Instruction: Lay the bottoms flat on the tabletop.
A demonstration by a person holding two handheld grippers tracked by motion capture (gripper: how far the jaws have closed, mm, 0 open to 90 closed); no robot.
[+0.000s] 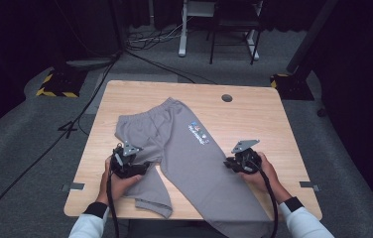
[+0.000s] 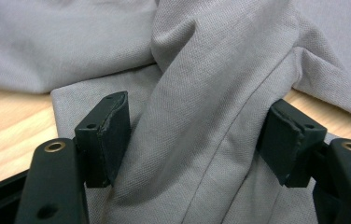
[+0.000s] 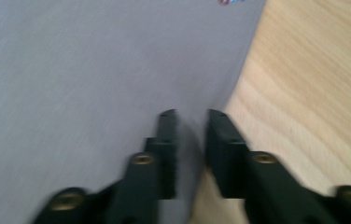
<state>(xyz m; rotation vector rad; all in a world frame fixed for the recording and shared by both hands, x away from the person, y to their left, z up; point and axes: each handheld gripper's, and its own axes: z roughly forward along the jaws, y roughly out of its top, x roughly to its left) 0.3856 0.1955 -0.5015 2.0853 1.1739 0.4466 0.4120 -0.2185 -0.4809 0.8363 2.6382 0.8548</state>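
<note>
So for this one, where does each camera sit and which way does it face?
High view: above the person's side, looking forward and down at the table and grey trousers; forearms, both hands.
Left gripper view: along its fingers, a trouser fold between them.
Right gripper view: fingers at the trousers' edge.
Shared: trousers, tabletop.

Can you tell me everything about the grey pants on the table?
The grey sweatpants look like soft knit cotton, with a small colourful print near the hip. They lie across the wooden table, waistband at the far side, one long leg hanging over the near edge, the other leg bunched and shorter. The left gripper straddles a raised fold of that leg. The right gripper, nearly closed, sits at the long leg's edge.
</note>
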